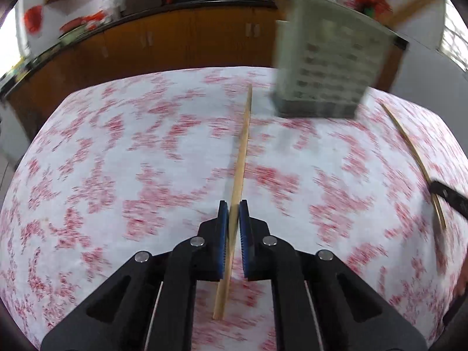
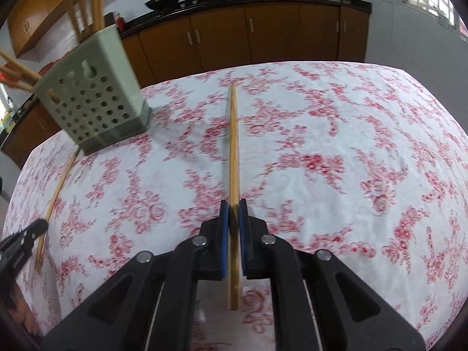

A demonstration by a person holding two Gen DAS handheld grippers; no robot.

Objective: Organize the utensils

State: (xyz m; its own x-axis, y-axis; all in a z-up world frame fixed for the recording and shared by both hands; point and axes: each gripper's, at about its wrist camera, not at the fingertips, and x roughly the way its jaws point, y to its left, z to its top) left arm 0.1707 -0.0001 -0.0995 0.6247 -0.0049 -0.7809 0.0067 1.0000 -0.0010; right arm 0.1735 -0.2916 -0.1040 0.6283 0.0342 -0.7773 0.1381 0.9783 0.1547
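Two wrist views over a surface covered with a red-and-white floral cloth.

My left gripper is closed narrowly on a single wooden chopstick, clamped between the blue pads near one end; the stick runs forward, away from me, toward the far part of the surface. My right gripper is likewise closed to a narrow gap on what looks like a pair of chopsticks held side by side, also pointing toward the far edge. Each gripper shows at the margin of the other's view, so the two work near each other.

The pale green perforated utensil holder stands on the far part of the surface, left of my right gripper and right of my left gripper, so it lies between them. Several wooden utensils already stand up out of its top; their exact number is blurred.

Progress, as I judge it: part of the sorting is done, since the holder is already stocked. Still to do are the sticks in my two grippers, neither yet over the holder's opening. No other loose utensils are visible on the cloth. The left view is motion-blurred, so fine detail there is uncertain.
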